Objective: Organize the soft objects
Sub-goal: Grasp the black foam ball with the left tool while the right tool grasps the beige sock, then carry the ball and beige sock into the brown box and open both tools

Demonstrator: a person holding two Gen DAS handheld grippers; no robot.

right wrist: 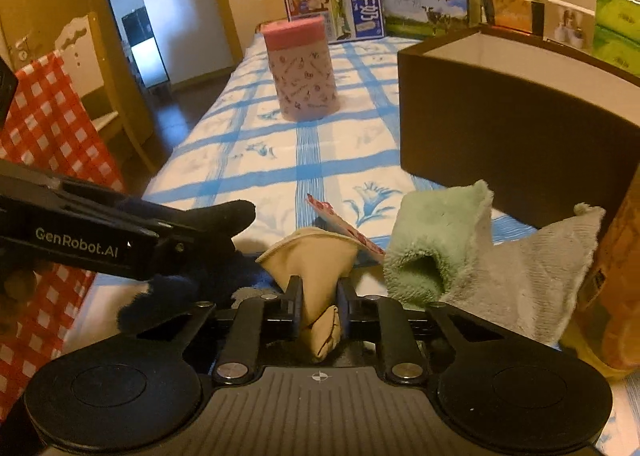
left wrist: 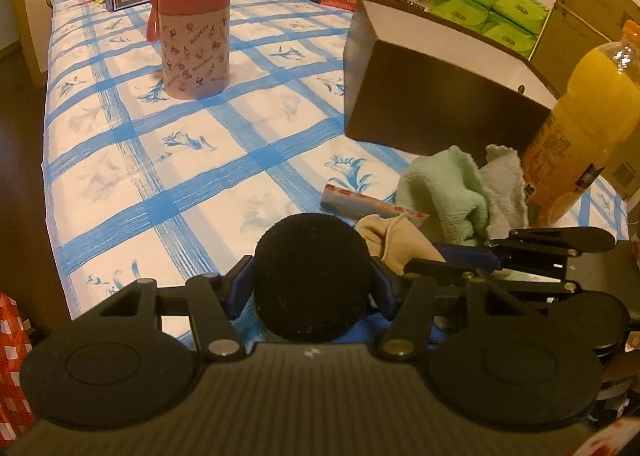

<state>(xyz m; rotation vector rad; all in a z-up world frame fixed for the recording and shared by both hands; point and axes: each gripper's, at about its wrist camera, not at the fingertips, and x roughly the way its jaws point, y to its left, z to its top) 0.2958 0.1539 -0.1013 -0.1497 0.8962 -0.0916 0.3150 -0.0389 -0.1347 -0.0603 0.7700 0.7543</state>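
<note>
1. The left gripper (left wrist: 310, 288) has its jaws wide apart, and they press on both sides of a round black ball (left wrist: 311, 276). The ball looks soft and fuzzy, and it sits low over the near edge of the worktop (left wrist: 192, 160), which has a white cloth with blue stripes.
2. The right gripper (right wrist: 320, 310) has its jaws nearly closed, and they pinch a tan cloth (right wrist: 316, 276). The cloth is bunched up and sticks out above and below the jaws.
3. Just beside the tan cloth lie a fluffy green cloth (right wrist: 436, 240) and a grey cloth (right wrist: 532, 272), touching each other.
4. Behind them stands a dark box (right wrist: 508, 136) with a pale inside.
5. A pink tub (right wrist: 304, 72) with a pink lid stands farther back, well apart from the cloths.
6. An orange drink bottle (left wrist: 580, 124) stands beside the grey cloth.
</note>
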